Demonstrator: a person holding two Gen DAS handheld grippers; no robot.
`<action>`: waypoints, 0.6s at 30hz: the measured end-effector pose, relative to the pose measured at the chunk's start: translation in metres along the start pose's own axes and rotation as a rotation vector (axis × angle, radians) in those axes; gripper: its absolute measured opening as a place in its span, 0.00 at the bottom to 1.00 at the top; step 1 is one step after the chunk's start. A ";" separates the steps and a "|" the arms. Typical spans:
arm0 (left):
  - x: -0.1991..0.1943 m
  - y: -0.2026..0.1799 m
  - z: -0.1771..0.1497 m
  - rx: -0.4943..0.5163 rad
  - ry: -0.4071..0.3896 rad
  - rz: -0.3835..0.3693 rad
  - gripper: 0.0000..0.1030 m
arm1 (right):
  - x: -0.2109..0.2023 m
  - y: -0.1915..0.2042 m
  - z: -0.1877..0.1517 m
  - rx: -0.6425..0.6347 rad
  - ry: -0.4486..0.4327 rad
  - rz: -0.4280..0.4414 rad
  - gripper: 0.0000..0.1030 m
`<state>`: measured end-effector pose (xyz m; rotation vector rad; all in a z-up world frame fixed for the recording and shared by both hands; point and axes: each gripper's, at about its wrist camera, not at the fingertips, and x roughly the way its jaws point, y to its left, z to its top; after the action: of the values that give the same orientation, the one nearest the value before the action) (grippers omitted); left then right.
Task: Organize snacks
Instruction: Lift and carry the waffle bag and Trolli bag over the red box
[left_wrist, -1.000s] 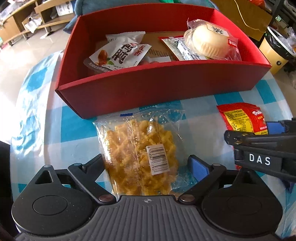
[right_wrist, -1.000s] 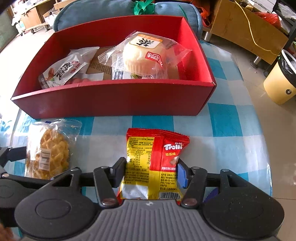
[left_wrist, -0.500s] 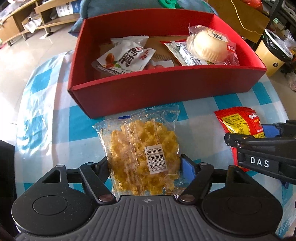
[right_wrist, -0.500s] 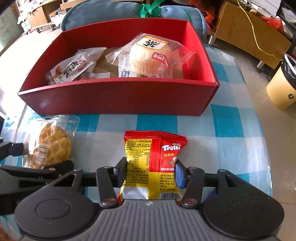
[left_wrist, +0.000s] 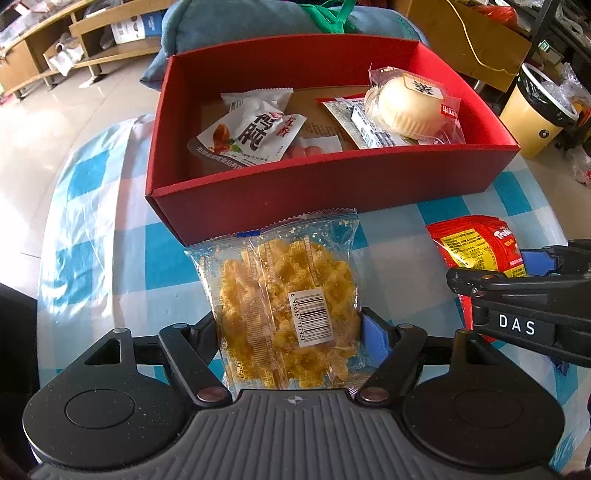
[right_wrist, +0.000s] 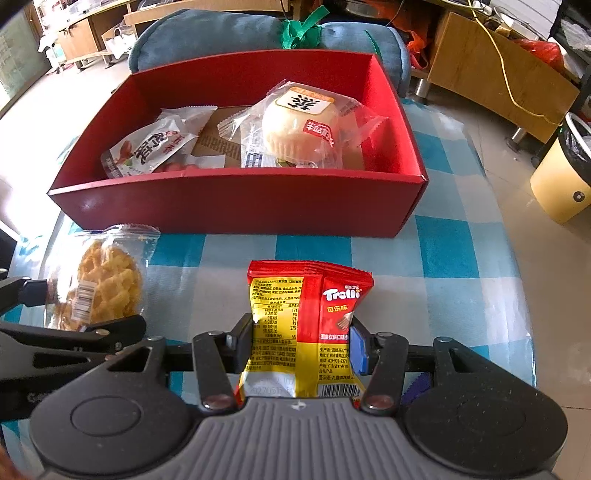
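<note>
Both packets sit clamped (one per gripper): waffle pack (left_wrist: 284, 306), Trolli bag (right_wrist: 306, 325).

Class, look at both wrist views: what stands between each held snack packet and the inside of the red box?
Only the near wall of the red box. The waffle packet in the left gripper and the Trolli packet in the right gripper sit in front of it and must clear it.

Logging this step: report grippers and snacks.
Left gripper shut on waffle pack. Right gripper shut on Trolli bag. Red box ahead, unobstructed.
</note>
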<state>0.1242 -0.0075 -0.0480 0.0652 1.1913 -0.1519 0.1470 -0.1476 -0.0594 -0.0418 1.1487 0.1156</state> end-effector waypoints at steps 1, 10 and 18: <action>-0.001 0.000 0.000 0.000 -0.003 -0.001 0.78 | -0.001 0.000 0.000 0.000 -0.002 0.000 0.48; -0.013 0.000 0.000 0.004 -0.030 0.000 0.78 | -0.013 0.000 -0.001 0.003 -0.034 0.006 0.48; -0.021 0.002 0.003 -0.004 -0.056 0.000 0.78 | -0.019 -0.003 0.000 0.009 -0.049 0.013 0.48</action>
<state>0.1195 -0.0037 -0.0277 0.0572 1.1357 -0.1498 0.1394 -0.1516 -0.0417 -0.0235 1.1006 0.1220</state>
